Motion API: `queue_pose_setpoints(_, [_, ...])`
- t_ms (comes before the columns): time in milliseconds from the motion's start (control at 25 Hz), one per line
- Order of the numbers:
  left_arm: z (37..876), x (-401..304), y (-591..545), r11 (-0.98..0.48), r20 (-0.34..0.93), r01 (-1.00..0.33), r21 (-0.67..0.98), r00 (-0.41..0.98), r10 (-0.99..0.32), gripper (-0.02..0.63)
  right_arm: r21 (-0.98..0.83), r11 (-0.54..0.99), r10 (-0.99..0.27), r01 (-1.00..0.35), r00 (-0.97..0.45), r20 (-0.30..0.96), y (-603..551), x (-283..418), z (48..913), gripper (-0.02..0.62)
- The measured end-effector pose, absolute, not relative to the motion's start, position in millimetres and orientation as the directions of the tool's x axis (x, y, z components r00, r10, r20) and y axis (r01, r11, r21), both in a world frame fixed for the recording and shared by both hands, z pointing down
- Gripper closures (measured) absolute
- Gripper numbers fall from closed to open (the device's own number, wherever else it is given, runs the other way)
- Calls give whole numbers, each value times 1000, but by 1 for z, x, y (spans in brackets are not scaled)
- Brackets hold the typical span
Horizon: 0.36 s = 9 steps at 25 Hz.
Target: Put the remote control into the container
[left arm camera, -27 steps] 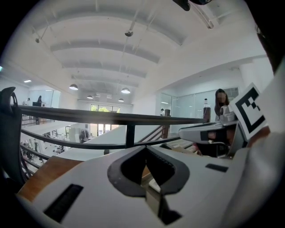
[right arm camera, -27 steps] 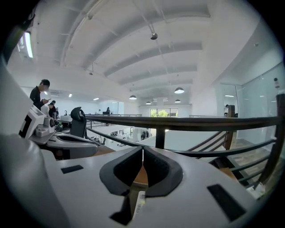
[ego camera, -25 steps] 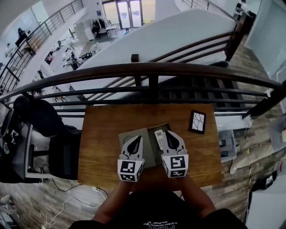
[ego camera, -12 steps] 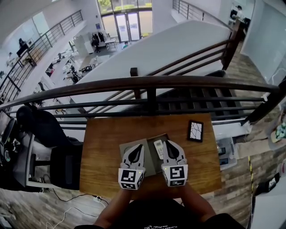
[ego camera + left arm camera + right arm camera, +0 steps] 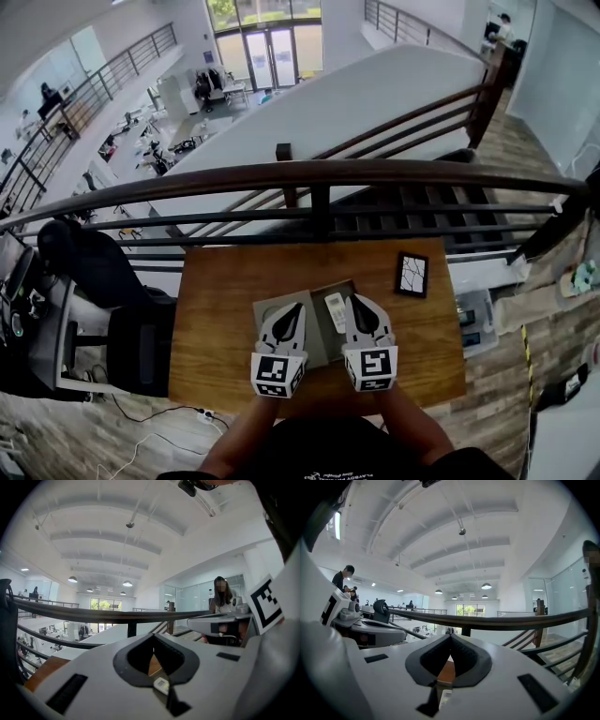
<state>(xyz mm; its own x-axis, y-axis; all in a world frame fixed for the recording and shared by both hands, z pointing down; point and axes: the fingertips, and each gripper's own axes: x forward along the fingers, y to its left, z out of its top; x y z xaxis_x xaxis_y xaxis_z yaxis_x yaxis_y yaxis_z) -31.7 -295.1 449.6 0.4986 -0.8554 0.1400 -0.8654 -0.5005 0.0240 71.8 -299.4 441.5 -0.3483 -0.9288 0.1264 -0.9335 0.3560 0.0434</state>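
**Worktop.** A wooden worktop [image 5: 216,319] stands against a dark railing [image 5: 319,173], with an open office floor below and beyond it. An office chair [image 5: 141,342] stands off the worktop's left edge.

**Task items.** A grey container [image 5: 321,345] sits near the middle of the worktop. It shows as a lighter flat part on the left and a darker recessed part on the right. The white remote control [image 5: 335,312] lies lengthwise within the darker right-hand part, between the two claws. Neither claw is touching it. Whether it rests on the floor of the recess cannot be confirmed from the head view.

**Other item.** A black square tile with a white crack pattern [image 5: 412,274] lies flat towards the far right corner of the worktop, well apart from the container.

**Left claw.** The left claw [image 5: 292,307] is over the lighter left part of the container and points away from the person. In the left gripper view the jaws are clenched, their dark pads meeting at the tip [image 5: 152,638] with nothing between them.

**Right claw.** The right claw [image 5: 356,301] is just beside the remote control, on its right, over the container's right edge. In the right gripper view the jaws are likewise clenched tip to tip [image 5: 450,638] and empty.

**Attitude.** Both claws lie side by side and roughly parallel. Their marker cubes are nearest the person, whose forearms enter from the bottom of the head view. Both gripper views look out nearly level, past the railing.
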Motion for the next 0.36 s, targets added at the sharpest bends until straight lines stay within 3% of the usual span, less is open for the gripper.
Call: queue_pose_setpoints(360, [446, -35, -293, -496, 125, -868, -1, 492, -862, 598, 44, 347, -932, -937, -339, 125, -297, 74, 442, 568])
